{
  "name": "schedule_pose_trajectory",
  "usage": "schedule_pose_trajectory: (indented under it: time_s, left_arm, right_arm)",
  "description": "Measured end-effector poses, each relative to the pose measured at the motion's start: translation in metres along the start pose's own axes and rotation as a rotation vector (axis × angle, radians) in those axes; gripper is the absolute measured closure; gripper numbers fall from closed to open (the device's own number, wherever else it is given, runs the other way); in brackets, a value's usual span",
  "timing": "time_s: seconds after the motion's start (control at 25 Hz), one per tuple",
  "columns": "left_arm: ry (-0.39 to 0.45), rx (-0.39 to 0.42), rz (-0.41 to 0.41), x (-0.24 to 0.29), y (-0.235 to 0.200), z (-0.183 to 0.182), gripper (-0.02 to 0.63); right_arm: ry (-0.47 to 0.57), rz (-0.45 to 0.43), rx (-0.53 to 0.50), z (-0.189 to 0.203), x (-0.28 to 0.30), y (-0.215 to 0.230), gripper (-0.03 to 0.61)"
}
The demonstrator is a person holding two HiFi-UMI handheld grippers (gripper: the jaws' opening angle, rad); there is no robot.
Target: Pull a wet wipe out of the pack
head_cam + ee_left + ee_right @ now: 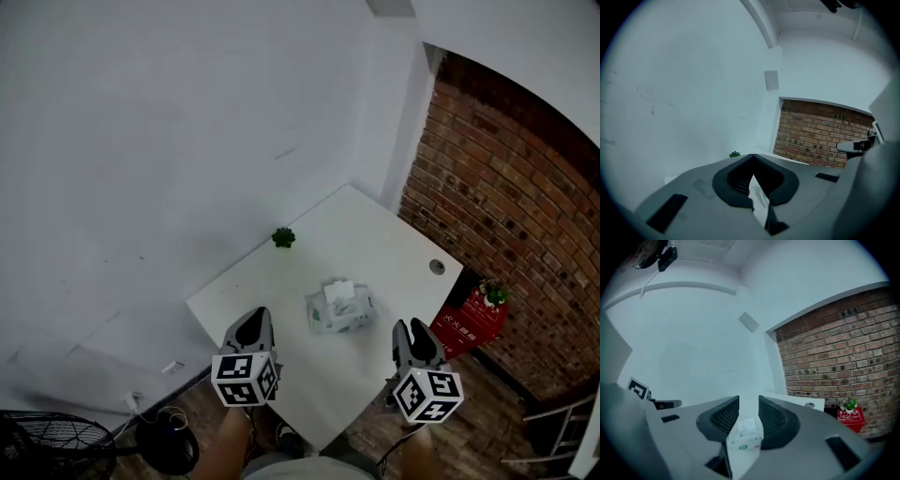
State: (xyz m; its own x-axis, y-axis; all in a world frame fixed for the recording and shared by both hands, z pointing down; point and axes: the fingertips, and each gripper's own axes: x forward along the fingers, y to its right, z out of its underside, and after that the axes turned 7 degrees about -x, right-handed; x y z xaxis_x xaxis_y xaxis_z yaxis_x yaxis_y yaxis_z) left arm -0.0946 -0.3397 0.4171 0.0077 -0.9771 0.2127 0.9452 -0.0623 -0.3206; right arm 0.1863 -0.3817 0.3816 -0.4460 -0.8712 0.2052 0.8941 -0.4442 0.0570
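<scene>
Approach step, nothing grasped yet — the pack (338, 310) lies mid-bench (375, 234), a wipe tuft (338, 290) standing up from its top. The left hand-held gripper (254, 319), jaws closed and empty, hovers at the pack's 8 o'clock; the right hand-held gripper (405, 328), jaws parted and empty, at its 4 o'clock. Next, I judge: steady the pack, then pinch the tuft

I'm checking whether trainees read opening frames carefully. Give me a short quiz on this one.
1. True or false: the right gripper holds the pack.
2. Which has its jaws together? A) left gripper B) right gripper C) both
3. What sticks out of the pack's top?
Key: 1 false, it is open and short of the pack; 2 A; 3 a wipe.
</scene>
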Motion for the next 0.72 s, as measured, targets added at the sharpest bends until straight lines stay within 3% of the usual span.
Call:
schedule_pose_trajectory:
  time_s: [0.32, 0.72]
  left_arm:
    - [-0.014, -0.007, -0.04, 0.001, -0.005, 0.009, 0.614]
    - [-0.062, 0.003, -0.135, -0.01, -0.02, 0.038, 0.614]
  right_arm:
    - [-0.054, -0.054, 0.004, 0.015, 0.024, 0.004, 0.451]
    - [-0.171, -0.249, -0.1, 0.045, 0.055, -0.004, 0.451]
